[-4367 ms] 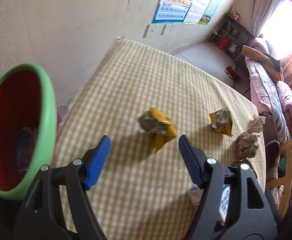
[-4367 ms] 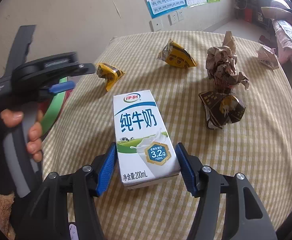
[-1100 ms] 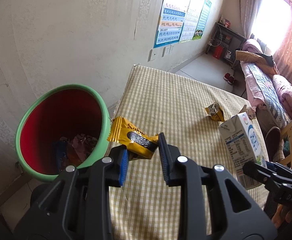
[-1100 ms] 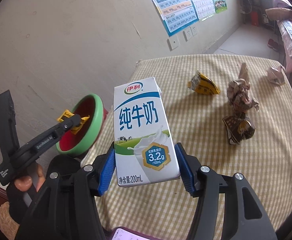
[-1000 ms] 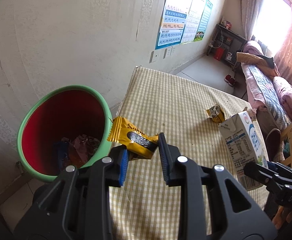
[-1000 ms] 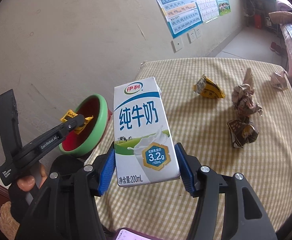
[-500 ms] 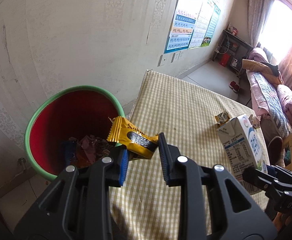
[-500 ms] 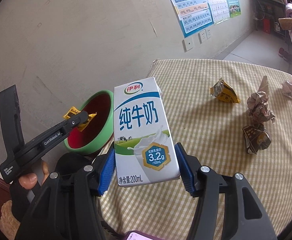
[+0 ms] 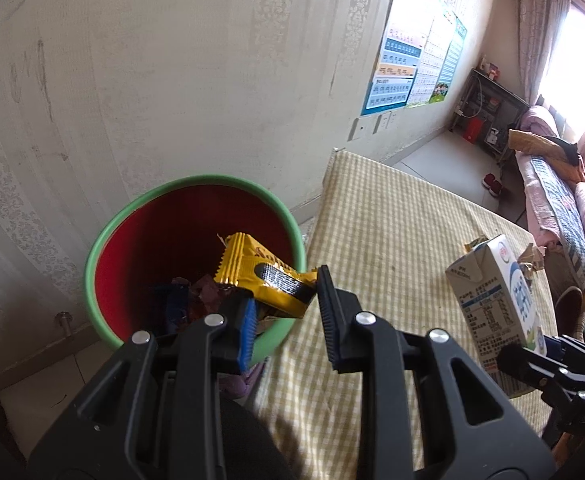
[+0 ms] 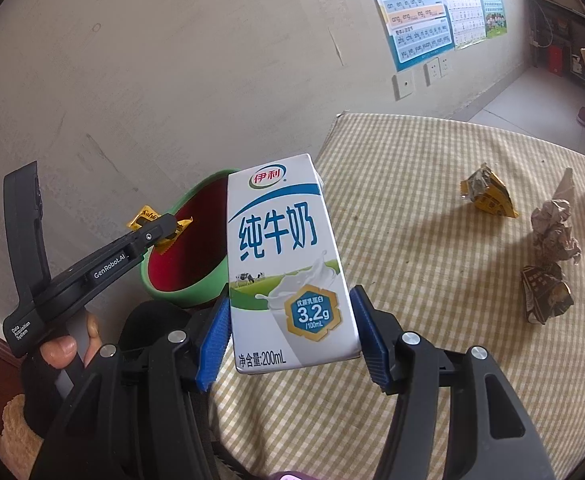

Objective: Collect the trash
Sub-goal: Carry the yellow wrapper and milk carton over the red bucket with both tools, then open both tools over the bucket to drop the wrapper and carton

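The left wrist view looks forward and steeply down along its black fingers, close above the green-rimmed red plastic bin, with the yellow-checked clothed table running off to its right. The right wrist view looks down from farther right, over the table's near edge. Both share the bin, the tabletop, the white milk carton and the wall posters.

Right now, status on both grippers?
Left gripper shut on yellow wrapper, over bin. Right gripper shut on milk carton. Nothing blocking.
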`<act>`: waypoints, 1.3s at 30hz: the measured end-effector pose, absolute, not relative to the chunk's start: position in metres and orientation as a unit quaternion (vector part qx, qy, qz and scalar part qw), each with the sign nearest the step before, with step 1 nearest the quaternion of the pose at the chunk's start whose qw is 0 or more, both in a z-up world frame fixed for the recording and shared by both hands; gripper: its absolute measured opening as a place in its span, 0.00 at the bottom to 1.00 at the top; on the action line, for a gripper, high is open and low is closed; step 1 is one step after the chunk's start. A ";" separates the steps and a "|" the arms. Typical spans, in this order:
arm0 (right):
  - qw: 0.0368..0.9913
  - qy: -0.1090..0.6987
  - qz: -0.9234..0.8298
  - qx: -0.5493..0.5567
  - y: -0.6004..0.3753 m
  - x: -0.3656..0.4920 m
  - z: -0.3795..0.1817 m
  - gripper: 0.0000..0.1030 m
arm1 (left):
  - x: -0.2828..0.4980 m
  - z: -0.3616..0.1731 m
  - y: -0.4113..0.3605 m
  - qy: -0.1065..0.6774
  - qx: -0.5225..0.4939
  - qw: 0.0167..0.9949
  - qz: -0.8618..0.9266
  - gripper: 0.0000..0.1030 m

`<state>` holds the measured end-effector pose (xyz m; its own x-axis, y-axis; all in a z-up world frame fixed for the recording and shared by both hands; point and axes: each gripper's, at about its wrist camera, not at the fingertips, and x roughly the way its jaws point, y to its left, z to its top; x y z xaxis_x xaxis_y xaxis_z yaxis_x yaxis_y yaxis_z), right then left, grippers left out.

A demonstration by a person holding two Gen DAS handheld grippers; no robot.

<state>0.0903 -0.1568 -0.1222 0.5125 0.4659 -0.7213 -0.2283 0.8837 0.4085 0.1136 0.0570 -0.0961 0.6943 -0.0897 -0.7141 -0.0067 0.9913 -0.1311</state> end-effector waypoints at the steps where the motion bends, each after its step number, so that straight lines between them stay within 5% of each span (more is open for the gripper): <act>1: 0.859 0.451 0.204 0.131 -0.154 0.092 -0.122 0.54 | 0.114 -0.097 0.060 0.391 -0.063 0.918 -0.019 0.26; 39: 0.845 0.458 0.260 0.095 -0.085 0.128 -0.128 0.54 | 0.126 -0.109 0.103 0.406 -0.079 0.910 0.020 0.26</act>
